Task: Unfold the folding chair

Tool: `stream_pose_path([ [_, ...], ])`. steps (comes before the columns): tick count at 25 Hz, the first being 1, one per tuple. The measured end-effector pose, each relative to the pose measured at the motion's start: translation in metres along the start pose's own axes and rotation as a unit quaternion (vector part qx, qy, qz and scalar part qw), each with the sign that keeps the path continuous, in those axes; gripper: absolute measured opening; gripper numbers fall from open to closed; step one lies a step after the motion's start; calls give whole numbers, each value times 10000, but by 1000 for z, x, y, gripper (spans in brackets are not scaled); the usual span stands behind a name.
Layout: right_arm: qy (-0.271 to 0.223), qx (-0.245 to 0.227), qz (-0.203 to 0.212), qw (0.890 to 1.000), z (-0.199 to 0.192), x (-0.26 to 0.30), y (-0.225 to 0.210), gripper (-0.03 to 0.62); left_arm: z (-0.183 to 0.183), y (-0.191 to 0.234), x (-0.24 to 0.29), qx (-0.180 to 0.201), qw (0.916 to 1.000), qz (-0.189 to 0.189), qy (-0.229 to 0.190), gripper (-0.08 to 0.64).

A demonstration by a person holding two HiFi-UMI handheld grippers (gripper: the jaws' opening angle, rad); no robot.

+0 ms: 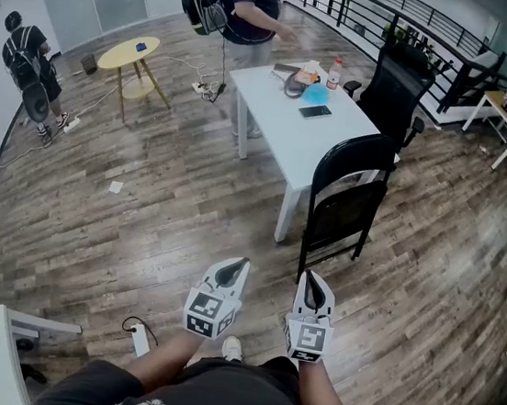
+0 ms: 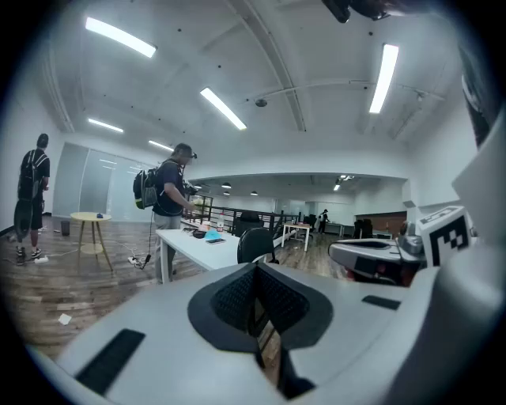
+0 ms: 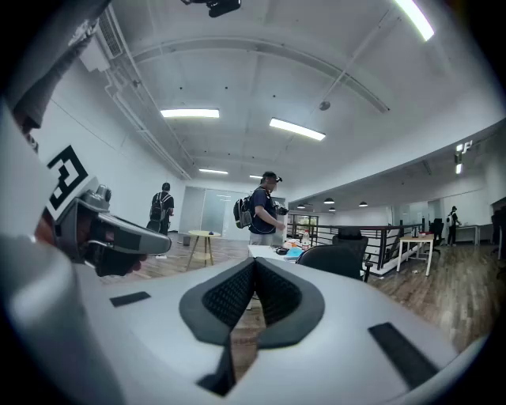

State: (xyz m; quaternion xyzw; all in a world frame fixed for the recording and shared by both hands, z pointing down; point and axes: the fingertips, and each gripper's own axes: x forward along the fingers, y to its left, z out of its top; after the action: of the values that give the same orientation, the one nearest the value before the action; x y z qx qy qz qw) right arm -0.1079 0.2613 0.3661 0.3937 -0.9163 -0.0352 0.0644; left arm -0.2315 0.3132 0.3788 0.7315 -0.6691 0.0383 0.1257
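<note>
A black folding chair (image 1: pixel 346 200) stands folded flat against the near end of a white table (image 1: pixel 283 122); it also shows in the left gripper view as the chair (image 2: pixel 254 245) and in the right gripper view as the chair (image 3: pixel 336 259). My left gripper (image 1: pixel 241 265) and right gripper (image 1: pixel 310 279) are held side by side low in the head view, a short way in front of the chair and apart from it. Both are shut with nothing between the jaws. The left gripper (image 2: pixel 254 273) and the right gripper (image 3: pixel 253 267) show their pads pressed together.
A black office chair (image 1: pixel 394 86) stands behind the table, which carries a phone (image 1: pixel 314 112), a bottle and other items. A person (image 1: pixel 247 6) with a backpack stands at its far end; another person (image 1: pixel 26 65) is at far left. A round yellow table (image 1: pixel 129 56) stands behind.
</note>
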Motion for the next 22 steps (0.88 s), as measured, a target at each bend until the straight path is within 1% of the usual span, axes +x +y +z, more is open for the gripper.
stream_pose_path([
  [6,159,34,-164,9997,-9,45,-8,15,2,38,38,-120,9999,-21,115,5],
  [12,280,109,-284,9991,-21,96,-35,15,12,55,100,-161,9996,-140,167,5],
  [15,264,172,-322,9990,-24,129,-56,15,21,63,138,-81,9996,-187,177,5],
  [19,401,307,-292,9983,-30,174,-85,15,41,77,196,41,9994,-253,240,5],
  [22,514,370,-258,9977,-36,200,-107,14,59,88,241,242,9989,-276,299,5],
])
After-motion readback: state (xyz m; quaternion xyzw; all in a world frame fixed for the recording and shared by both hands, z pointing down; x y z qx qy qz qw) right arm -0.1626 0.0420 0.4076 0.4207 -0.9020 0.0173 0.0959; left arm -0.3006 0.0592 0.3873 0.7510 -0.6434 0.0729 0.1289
